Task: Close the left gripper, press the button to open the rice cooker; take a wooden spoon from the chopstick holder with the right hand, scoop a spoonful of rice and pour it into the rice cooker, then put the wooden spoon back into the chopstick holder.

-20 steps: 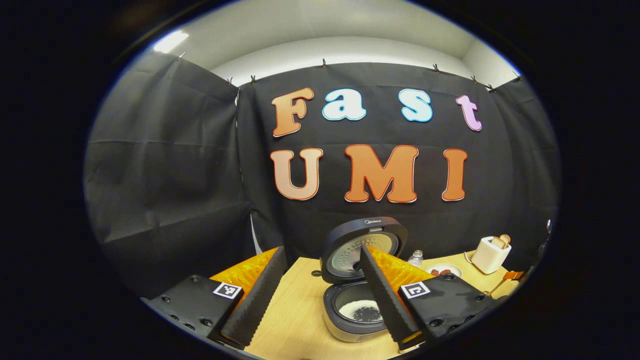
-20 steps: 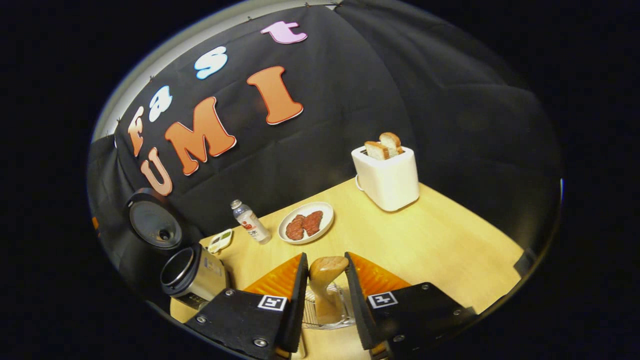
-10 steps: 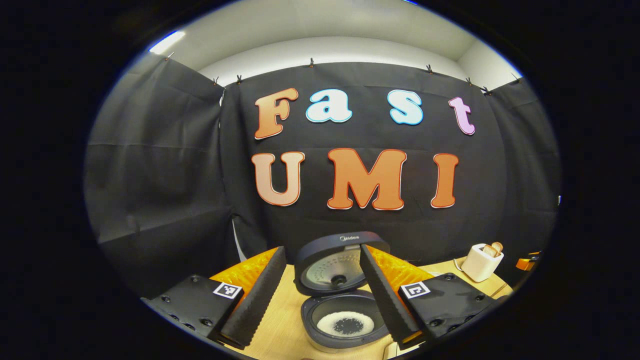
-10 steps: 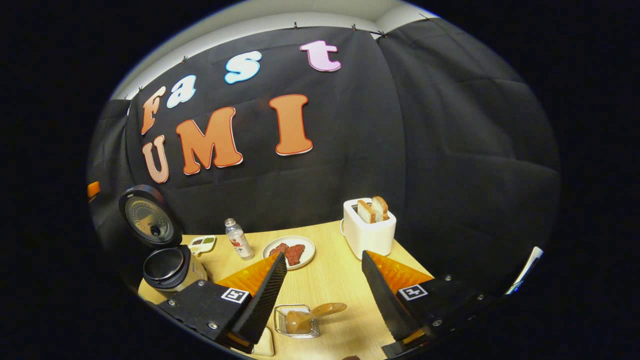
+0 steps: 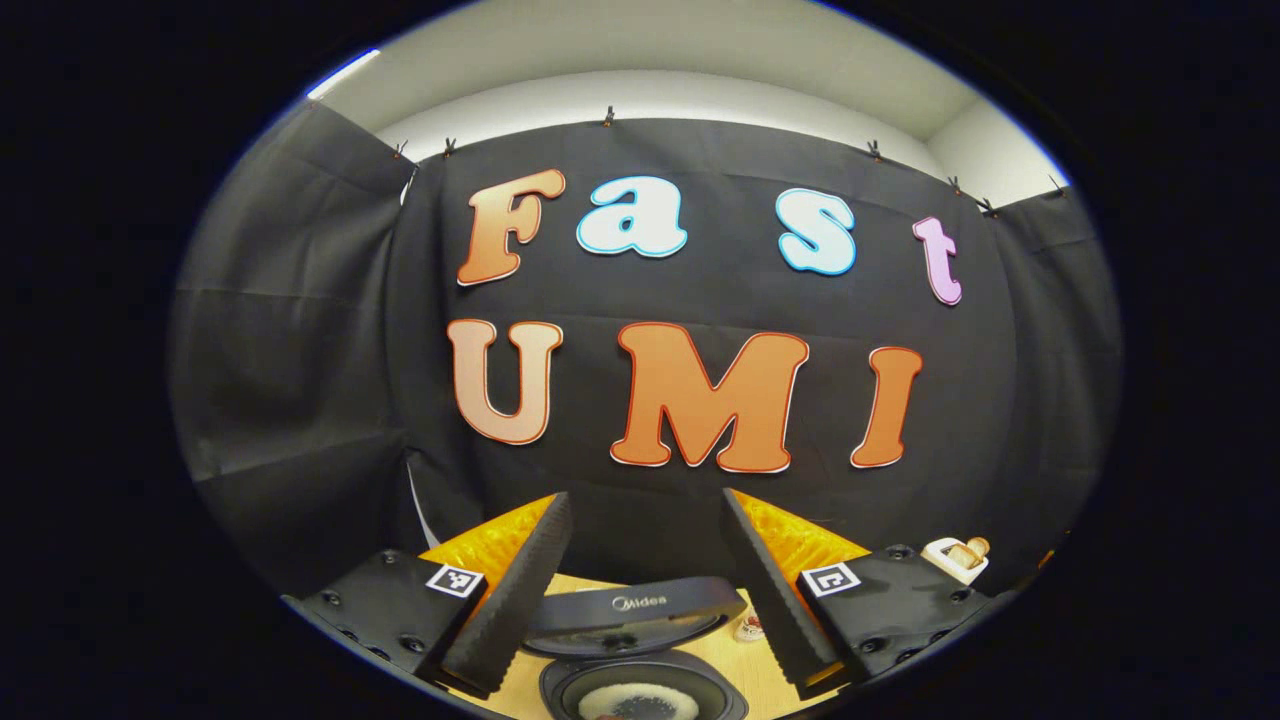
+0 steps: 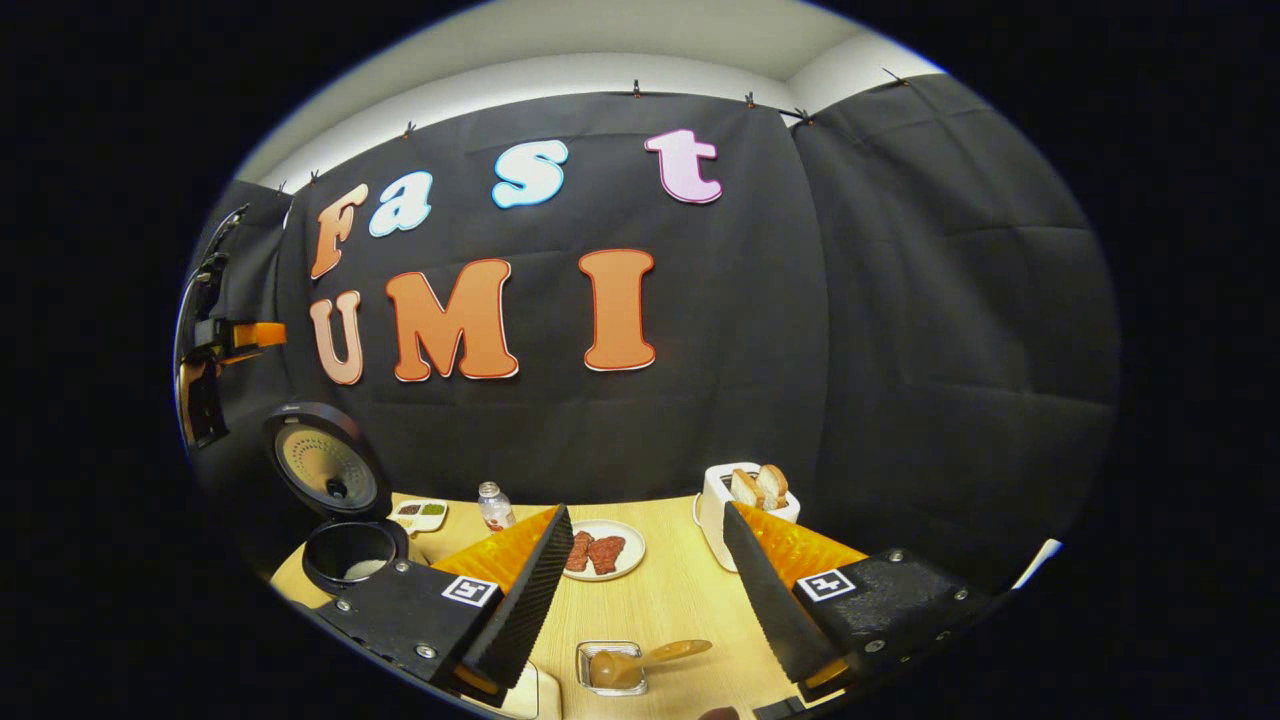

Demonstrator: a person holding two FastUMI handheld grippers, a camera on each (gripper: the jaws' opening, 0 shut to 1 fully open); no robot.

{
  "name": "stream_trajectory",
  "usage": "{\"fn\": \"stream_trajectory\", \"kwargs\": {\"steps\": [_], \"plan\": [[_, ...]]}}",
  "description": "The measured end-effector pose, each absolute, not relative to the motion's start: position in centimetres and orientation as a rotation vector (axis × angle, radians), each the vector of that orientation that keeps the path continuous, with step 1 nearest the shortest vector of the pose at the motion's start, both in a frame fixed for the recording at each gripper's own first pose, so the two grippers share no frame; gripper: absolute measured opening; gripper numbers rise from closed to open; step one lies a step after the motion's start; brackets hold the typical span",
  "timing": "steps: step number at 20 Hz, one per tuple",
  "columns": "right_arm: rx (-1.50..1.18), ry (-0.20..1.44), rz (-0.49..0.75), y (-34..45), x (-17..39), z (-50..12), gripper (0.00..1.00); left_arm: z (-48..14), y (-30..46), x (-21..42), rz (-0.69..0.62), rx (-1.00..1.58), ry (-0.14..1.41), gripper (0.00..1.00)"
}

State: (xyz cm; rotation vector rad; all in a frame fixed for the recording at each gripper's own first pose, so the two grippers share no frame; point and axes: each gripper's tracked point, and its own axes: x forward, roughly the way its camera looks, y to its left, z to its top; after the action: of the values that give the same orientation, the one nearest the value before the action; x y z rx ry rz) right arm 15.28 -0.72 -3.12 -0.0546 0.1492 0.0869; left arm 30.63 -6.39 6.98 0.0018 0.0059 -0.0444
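Rice cooker point(image 6: 345, 520): lid point(image 6: 327, 465) up, standing behind the pot at the table's 9 o'clock side in right gripper view. Pot open, white rice visible inside. In left gripper view the same cooker point(image 5: 640, 685) sits at 6 o'clock, between and below the fingers, lid point(image 5: 632, 612) raised, rice in the pot bottom.

Wooden spoon point(image 6: 645, 662): lying tilted in the chopstick holder point(image 6: 610, 668), a small wire basket on the table at 6 o'clock in right gripper view. Bowl end inside the basket, handle out over the rim toward 3 o'clock. Nothing gripping it.

Right gripper point(image 6: 640, 585): fingers spread wide, empty, above and clear of spoon and holder.

Left gripper point(image 5: 640, 590): fingers spread wide, empty, above the cooker, apart from it. It also shows in right gripper view point(image 6: 215, 360) at 9 o'clock, raised well above the cooker; finger gap can't be judged there.

Surroundings, right gripper view: wooden table point(image 6: 670, 600); white plate point(image 6: 603, 550) w/ two red-brown pieces at centre; small clear bottle point(image 6: 494, 506) at plate's 10 o'clock; small sectioned dish point(image 6: 420, 514) between bottle and cooker; white toaster point(image 6: 745, 510) w/ two bread slices at plate's 3 o'clock. Toaster point(image 5: 955, 558) also at 4 o'clock in left gripper view.
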Motion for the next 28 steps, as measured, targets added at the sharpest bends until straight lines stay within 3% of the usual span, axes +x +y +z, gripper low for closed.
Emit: {"fn": "stream_trajectory", "kwargs": {"steps": [7,12,16,28], "plan": [[-0.024,0.151,0.048,-1.7,15.1,-2.3,0.93,2.1,-7.5,37.1,-0.047,0.093,0.108,0.98],[-0.007,0.168,0.024,-2.5,14.5,-2.6,0.93,-1.9,-5.9,38.1,-0.006,0.086,0.177,0.99],[0.015,0.183,0.021,-2.7,14.1,-3.1,0.93,-4.5,-5.3,37.1,-0.001,0.052,0.242,1.00],[0.073,0.203,0.088,-3.3,13.0,-3.9,0.93,-7.0,-7.7,28.7,-0.007,0.048,0.225,1.00]]}}
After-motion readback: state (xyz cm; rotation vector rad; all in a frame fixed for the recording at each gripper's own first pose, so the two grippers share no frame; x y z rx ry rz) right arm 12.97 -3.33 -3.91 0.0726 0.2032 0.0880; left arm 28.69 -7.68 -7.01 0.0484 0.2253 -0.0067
